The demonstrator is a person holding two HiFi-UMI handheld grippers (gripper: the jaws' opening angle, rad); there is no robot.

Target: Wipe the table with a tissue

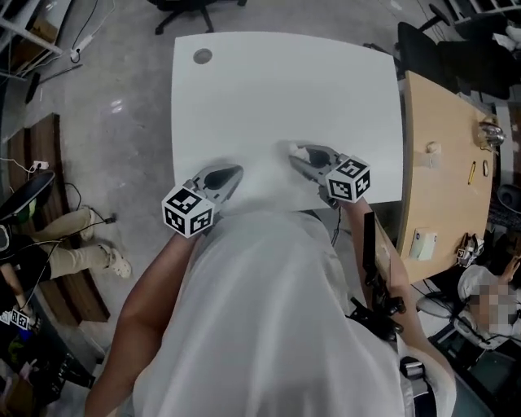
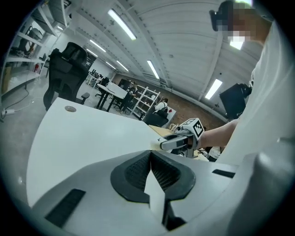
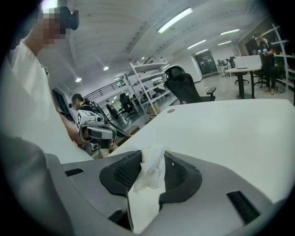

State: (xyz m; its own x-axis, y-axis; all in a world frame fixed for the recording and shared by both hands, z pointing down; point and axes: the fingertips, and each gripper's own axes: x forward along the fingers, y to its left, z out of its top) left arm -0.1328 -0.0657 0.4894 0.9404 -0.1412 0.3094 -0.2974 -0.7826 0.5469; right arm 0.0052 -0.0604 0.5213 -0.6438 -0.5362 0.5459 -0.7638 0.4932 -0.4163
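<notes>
A crumpled white tissue (image 3: 150, 171) is pinched between the black pads of my right gripper (image 3: 150, 159), which is shut on it. In the head view that gripper (image 1: 296, 154) hovers over the near edge of the white table (image 1: 285, 89), with the tissue (image 1: 287, 148) sticking out at its tip. My left gripper (image 1: 234, 172) is to its left over the same near edge. Its jaws meet at the tips (image 2: 150, 156) with nothing between them. Each gripper view shows the other gripper: the right one (image 2: 180, 141) and the left one (image 3: 94, 132).
A grey round cap (image 1: 203, 56) sits in the table's far left corner. A wooden desk (image 1: 444, 163) with small items adjoins the table on the right. Black office chairs (image 1: 191, 8) stand behind the table. A seated person (image 1: 73, 244) is at the left.
</notes>
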